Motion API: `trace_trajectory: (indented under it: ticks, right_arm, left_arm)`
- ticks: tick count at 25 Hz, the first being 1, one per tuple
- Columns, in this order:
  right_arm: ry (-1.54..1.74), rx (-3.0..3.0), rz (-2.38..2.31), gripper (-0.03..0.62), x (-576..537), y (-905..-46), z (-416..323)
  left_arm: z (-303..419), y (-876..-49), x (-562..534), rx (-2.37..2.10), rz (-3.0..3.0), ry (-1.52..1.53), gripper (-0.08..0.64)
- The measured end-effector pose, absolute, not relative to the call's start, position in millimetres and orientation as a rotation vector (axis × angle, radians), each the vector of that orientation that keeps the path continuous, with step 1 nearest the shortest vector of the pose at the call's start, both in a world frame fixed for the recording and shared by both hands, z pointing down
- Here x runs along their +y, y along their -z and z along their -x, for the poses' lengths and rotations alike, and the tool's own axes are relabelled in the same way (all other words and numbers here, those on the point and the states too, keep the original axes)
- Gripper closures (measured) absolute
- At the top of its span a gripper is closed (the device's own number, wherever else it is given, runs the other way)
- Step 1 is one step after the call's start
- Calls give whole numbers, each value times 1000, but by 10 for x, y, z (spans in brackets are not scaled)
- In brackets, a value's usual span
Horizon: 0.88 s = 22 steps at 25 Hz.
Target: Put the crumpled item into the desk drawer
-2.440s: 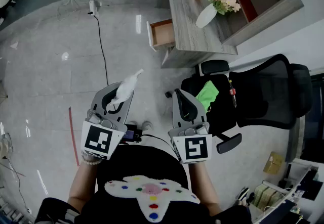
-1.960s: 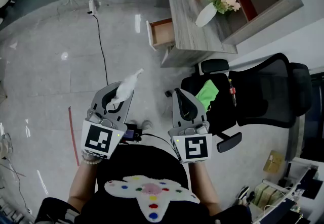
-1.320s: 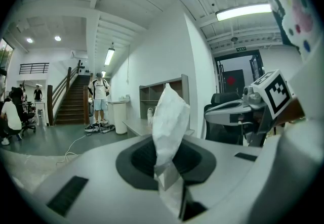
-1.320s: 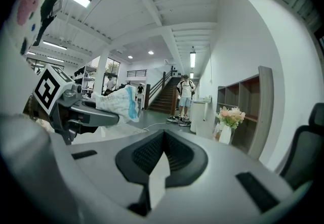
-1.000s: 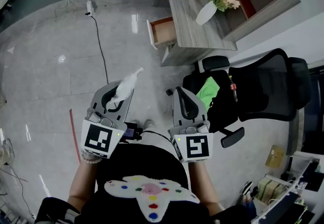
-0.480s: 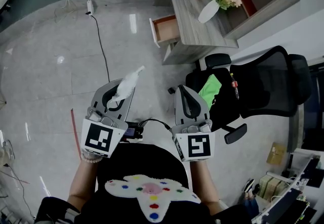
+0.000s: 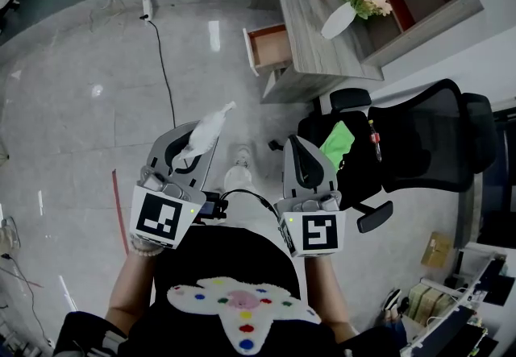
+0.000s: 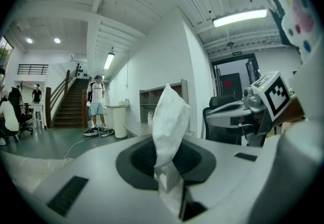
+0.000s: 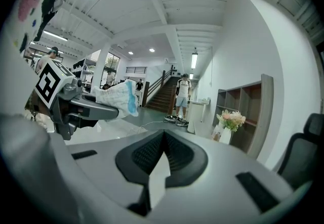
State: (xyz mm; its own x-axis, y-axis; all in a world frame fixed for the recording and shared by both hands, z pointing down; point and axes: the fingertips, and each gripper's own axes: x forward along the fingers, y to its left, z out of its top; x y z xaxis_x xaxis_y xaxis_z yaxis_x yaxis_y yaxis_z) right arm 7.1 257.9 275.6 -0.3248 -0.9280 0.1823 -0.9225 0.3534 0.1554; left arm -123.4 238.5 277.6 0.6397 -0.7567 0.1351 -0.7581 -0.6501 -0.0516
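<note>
A crumpled white item (image 7: 208,128), a paper or plastic wrapper with a blue patch, sticks up from my left gripper (image 7: 200,146), which is shut on its lower end. In the left gripper view the crumpled item (image 8: 169,117) stands upright between the closed jaws of the left gripper (image 8: 169,187). My right gripper (image 7: 297,146) is held level beside it, shut, with nothing between its jaws. The desk drawer (image 7: 270,47) hangs open on the near side of the grey desk (image 7: 310,33), well ahead of both grippers. From the right gripper view the crumpled item (image 9: 119,97) shows at the left.
A black office chair (image 7: 411,146) with a green thing (image 7: 336,144) on its seat stands right of my right gripper. A white vase of flowers (image 7: 355,5) and a shelf unit sit on the desk. A power strip (image 7: 147,7) and cable lie on the floor. A person (image 9: 182,91) stands near stairs.
I have walked forward: the desk and open drawer sit a little nearer and further right in the head view, and a shoe now shows between the grippers. Both grippers keep their hold and pose.
</note>
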Motion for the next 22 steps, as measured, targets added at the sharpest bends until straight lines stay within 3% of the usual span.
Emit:
trace_trajectory:
  ticks: [22]
  right_arm:
    - [4,-2459,-1555,589,1484,-2802,-266]
  left_arm:
    - [1011,-2753,1409,-1433,-2778,-230,495]
